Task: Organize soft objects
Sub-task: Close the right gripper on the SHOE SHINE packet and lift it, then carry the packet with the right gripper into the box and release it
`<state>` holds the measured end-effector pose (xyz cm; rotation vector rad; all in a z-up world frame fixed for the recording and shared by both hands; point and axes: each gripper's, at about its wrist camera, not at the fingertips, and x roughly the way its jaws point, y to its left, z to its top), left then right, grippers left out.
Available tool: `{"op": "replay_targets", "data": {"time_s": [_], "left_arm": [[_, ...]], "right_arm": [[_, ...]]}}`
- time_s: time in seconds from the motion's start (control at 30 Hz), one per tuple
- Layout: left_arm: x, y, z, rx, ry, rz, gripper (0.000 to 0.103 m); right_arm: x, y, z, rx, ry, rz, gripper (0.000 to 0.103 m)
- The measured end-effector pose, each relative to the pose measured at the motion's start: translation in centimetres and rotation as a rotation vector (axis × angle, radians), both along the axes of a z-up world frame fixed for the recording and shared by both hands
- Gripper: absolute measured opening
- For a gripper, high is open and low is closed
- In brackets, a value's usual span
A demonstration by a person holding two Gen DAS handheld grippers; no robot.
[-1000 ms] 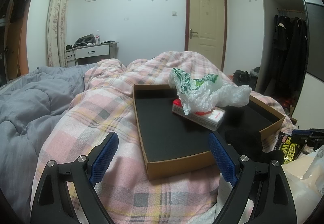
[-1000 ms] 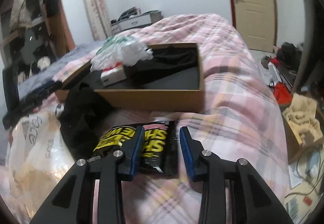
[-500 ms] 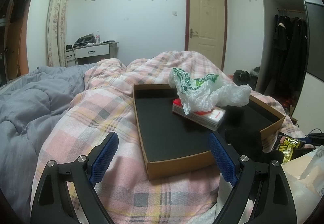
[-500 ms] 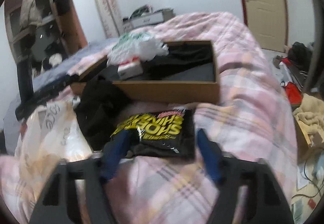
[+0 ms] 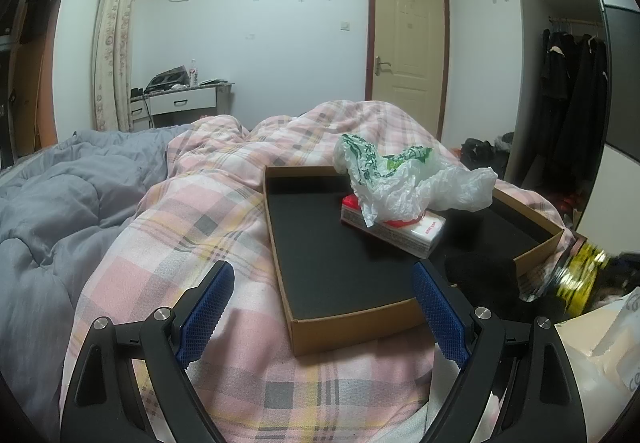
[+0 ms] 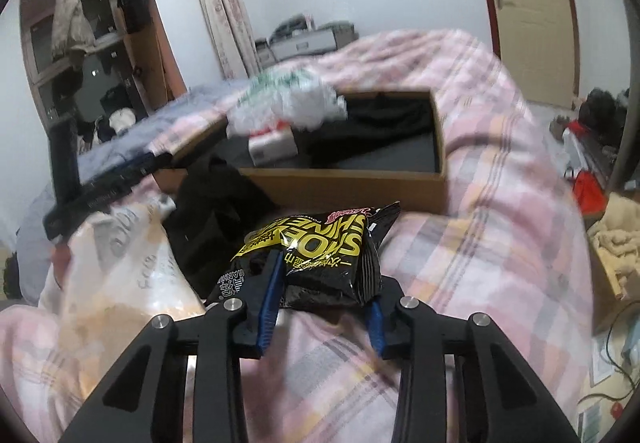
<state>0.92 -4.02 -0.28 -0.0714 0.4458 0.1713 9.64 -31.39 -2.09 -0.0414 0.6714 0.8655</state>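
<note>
A brown cardboard box (image 5: pixel 352 327) with a black lining lies on the pink plaid quilt (image 5: pixel 208 219). In it sit a red and white tissue pack (image 5: pixel 404 231) and a crumpled white and green plastic bag (image 5: pixel 400 179). My left gripper (image 5: pixel 324 307) is open and empty, low in front of the box. My right gripper (image 6: pixel 320 283) is shut on a black and yellow snack bag (image 6: pixel 320 247), held above the quilt in front of the box (image 6: pixel 344 187). The snack bag also shows at the right edge of the left wrist view (image 5: pixel 580 275). A black cloth (image 6: pixel 216 211) hangs over the box's near corner.
A pale printed plastic bag (image 6: pixel 120 263) lies left of the snack bag. A grey duvet (image 5: pixel 52 211) covers the bed's left side. A door (image 5: pixel 404 55) and a wardrobe with dark coats (image 5: pixel 572 99) stand beyond. Clutter lies on the floor at the right (image 6: pixel 588 179).
My right gripper has closed on the snack bag and lifted it off the quilt toward the box. My left gripper has not moved.
</note>
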Motion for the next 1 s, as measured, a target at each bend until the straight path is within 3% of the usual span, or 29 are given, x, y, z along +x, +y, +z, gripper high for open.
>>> {"op": "replay_targets", "data": {"time_s": [0.23,0.47,0.63,0.87,0.93,1.0], "left_arm": [[0.0,0.0,0.0,-0.001,0.000,0.000,0.089],[0.0,0.0,0.0,-0.001,0.001,0.000,0.089],[0.0,0.0,0.0,-0.001,0.001,0.000,0.089],[0.0,0.1,0.0,-0.002,0.001,0.000,0.089],[0.0,0.0,0.0,-0.004,0.002,0.000,0.089],[0.0,-0.1,-0.1,-0.001,0.001,-0.001,0.089]], "right_arm": [[-0.4,-0.9,3.5,0.094,-0.131,-0.062,0.033],[2.6,3.1,6.3,0.022,-0.247,-0.164,0.033],[5.0,5.2,4.1,-0.040,-0.264,-0.261,0.033],[4.3,6.6,1.8,-0.173,-0.283,-0.254,0.035],[4.0,6.7,1.9,-0.187,-0.298,-0.256,0.037],[3.9,6.9,1.7,-0.204,-0.304,-0.258,0.046]]}}
